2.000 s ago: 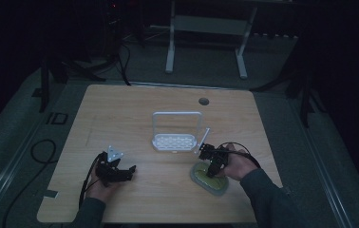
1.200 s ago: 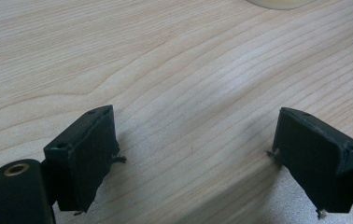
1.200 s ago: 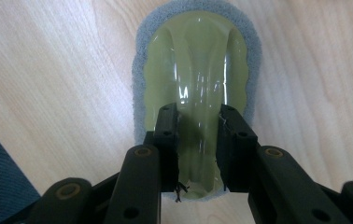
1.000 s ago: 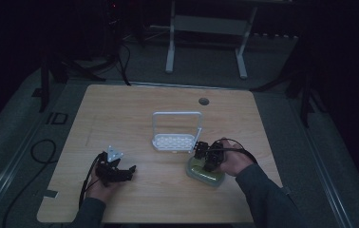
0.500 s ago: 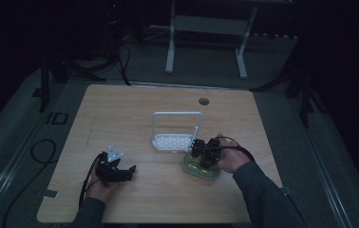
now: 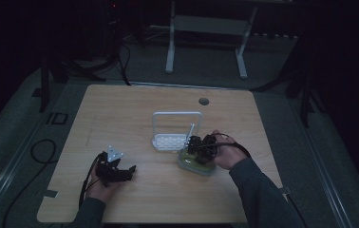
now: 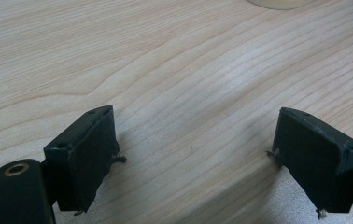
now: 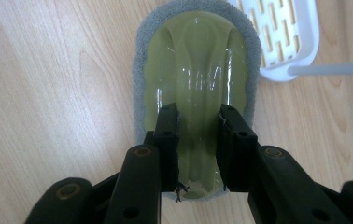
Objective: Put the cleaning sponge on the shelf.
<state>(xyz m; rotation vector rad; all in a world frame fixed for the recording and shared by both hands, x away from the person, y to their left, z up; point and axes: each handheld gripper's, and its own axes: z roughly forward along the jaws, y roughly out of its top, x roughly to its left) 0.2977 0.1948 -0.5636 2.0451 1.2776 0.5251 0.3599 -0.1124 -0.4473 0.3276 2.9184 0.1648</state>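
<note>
From the high view, the right gripper [image 6: 195, 145] is sitting at about four o'clock on the wooden table [image 6: 135, 109], pressing down on a green scrubber [image 6: 194, 164] that is lying flat just beside the white rack [image 6: 170, 141], which is standing near the table's centre. That view is too dim to show the jaws; the right gripper view is making them plain, its two black jaws clamping the raised glossy green handle of the scrubber [image 8: 198, 70] from either side, with the grey abrasive pad ringing the handle underneath. The same view is showing the slotted white rack [image 8: 289, 32] at one o'clock, close to the scrubber's far end, though whether touching I cannot tell. At about seven o'clock in the high view the left gripper [image 6: 120, 171] is resting low on the table, well apart from the scrubber. The left gripper view is showing its jaws standing wide apart over bare wood grain, nothing between them, and a pale rounded edge [image 7: 277, 3] is peeking in at twelve o'clock.
</note>
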